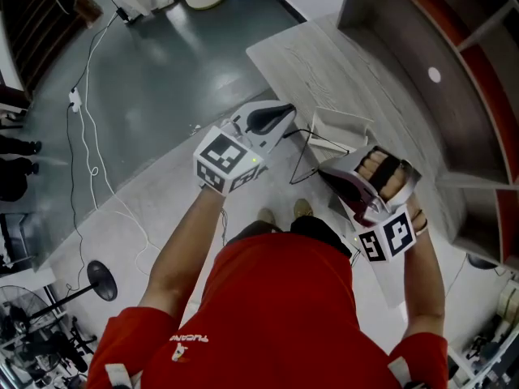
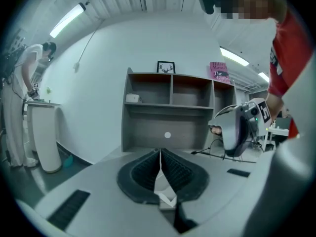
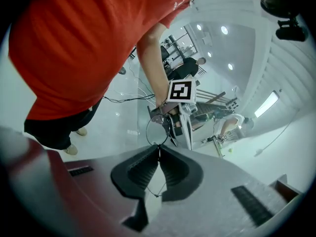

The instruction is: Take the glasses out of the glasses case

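**Wire glasses pinched in the right gripper, clear of the case**

The thin wire glasses (image 3: 158, 130) are held in the air, clamped between the jaws of the right gripper (image 3: 158, 150). One round rim sticks out past the pads. Just beyond them, the white case (image 1: 340, 128) lies open on the grey table (image 1: 365, 63). To the case's left, the left gripper (image 2: 160, 153) has its jaws pressed together on nothing. A person in a red shirt (image 1: 276, 314) holds both grippers. Grey shelves (image 2: 170, 107) stand behind the table.
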`<action>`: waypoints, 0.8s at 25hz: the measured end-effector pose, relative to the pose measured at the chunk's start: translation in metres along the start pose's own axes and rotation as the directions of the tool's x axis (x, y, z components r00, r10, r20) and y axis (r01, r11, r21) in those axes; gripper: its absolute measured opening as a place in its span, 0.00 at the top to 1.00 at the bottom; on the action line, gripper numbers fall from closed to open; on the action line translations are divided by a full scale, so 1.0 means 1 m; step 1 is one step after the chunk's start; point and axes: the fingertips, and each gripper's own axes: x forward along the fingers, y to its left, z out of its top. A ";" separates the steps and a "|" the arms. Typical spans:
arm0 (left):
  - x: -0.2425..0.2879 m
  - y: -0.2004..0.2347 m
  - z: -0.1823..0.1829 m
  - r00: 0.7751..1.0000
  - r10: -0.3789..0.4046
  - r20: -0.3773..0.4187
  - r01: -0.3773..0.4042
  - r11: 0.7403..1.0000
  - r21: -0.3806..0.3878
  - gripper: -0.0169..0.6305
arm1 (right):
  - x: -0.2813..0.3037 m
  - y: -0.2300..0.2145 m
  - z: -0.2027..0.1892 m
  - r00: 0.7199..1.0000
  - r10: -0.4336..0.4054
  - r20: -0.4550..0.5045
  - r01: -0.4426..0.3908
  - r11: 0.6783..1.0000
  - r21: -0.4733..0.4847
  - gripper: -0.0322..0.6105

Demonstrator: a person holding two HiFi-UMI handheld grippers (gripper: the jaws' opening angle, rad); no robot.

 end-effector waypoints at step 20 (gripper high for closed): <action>-0.015 -0.082 0.011 0.887 -0.453 0.089 0.462 0.872 -0.160 0.96 | 0.017 -0.013 -0.007 0.996 -0.069 -0.053 0.066 0.996 -0.055 0.92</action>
